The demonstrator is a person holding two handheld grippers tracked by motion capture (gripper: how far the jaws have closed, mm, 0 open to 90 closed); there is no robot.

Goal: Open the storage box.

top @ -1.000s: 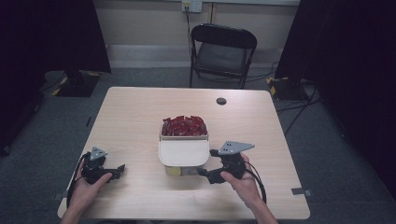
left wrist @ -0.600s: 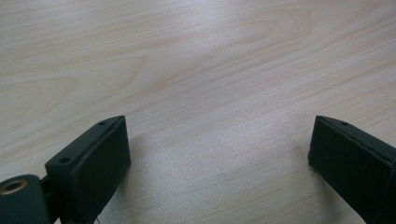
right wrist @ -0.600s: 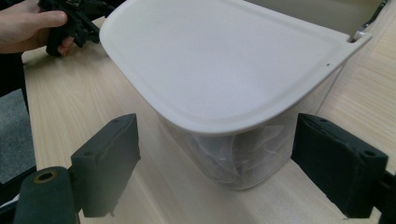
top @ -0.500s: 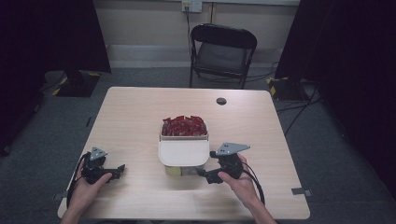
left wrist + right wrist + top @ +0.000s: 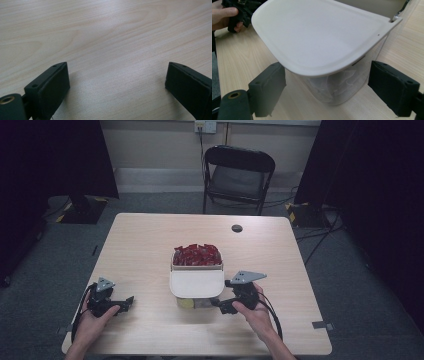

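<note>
High view: wooden table (image 5: 150, 245), clear container (image 5: 196, 270) at centre, red packets (image 5: 196, 255) in far half, white lid (image 5: 196, 283) over near half. Right gripper (image 5: 327, 82) jaws wide apart, flanking container's near end, gripping nothing. Left gripper (image 5: 117, 82) jaws wide apart over bare tabletop, empty, well left of container. Black folding chair (image 5: 239, 177) beyond table.

Left gripper (image 5: 118, 303) low, fingers (image 5: 48, 90) wide apart, right gripper (image 5: 223, 304) likewise spread, hand-held
</note>
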